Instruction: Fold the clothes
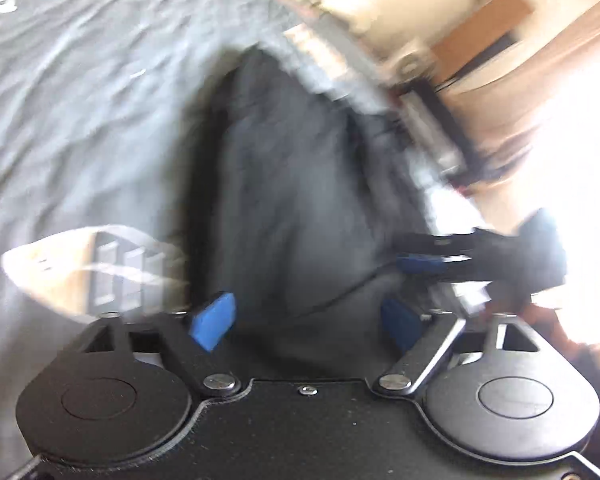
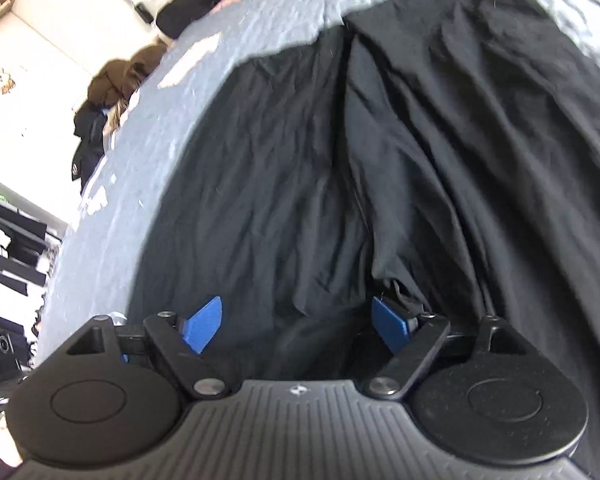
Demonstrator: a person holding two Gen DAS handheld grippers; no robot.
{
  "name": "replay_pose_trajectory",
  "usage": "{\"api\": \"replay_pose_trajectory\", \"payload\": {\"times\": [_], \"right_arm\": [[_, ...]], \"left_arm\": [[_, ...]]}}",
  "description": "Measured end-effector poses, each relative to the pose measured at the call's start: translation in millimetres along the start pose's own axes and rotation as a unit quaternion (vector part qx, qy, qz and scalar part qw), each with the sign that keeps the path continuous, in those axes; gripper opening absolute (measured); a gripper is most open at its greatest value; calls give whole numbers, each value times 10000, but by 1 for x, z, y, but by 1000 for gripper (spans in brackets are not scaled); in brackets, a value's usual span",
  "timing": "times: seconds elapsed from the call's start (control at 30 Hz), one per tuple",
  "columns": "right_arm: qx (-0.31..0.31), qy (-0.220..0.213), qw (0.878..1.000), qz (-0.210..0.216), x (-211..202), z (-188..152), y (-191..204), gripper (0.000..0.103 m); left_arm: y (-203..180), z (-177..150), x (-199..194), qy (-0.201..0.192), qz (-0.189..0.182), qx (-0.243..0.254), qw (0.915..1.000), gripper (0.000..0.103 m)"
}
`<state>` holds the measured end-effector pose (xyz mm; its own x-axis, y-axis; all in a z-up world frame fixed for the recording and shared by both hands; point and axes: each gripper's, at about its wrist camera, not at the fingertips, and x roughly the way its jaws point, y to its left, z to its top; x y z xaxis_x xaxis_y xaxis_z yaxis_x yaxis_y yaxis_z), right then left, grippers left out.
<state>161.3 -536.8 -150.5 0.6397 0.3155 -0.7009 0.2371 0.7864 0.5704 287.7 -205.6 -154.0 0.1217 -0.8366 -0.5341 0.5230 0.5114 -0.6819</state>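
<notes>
Cloth: the black garment (image 2: 380, 160) lies spread on the grey bed (image 2: 148, 152), its long centre crease running straight ahead of the right tool (image 2: 300, 326), whose jaws stand wide over the near hem. Left tool (image 1: 306, 320), also wide, hovers beside it.

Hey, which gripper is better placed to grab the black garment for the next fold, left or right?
Probably the right. The right gripper is open, with the black garment lying spread on the grey sheet directly between its fingers. The left gripper is open too, but its view is blurred.
</notes>
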Motion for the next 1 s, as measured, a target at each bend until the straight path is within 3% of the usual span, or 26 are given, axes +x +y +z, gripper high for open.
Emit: {"api": "replay_pose_trajectory", "payload": {"times": [0.13,0.27,0.37,0.47,0.53,0.73,0.83,1.0], "right_arm": [[-84,-84,9972,742,0,4,31,85],[-14,460,9932,1071,41,-4,50,85],[149,639,9960,603,67,-9,35,81],[506,557,9934,860,60,-14,7,69],[509,528,9940,806,53,-14,-3,64],[562,514,9936,835,47,-13,-14,69],[582,522,9927,915,49,-12,-16,80],[615,535,9911,1049,52,-10,-19,83]], "left_arm": [[-15,-2,23,210,-162,118,9996,94],[-9,-16,50,523,-2,-107,9986,94],[-6,-26,51,515,67,-92,9986,94],[-2,-26,37,489,46,-119,9987,94],[1,-24,26,412,7,-177,9990,94],[9,15,4,-213,-620,-475,9967,94],[6,42,24,-51,-925,-489,9945,94],[9,68,73,392,-1301,-593,9889,94]]}}
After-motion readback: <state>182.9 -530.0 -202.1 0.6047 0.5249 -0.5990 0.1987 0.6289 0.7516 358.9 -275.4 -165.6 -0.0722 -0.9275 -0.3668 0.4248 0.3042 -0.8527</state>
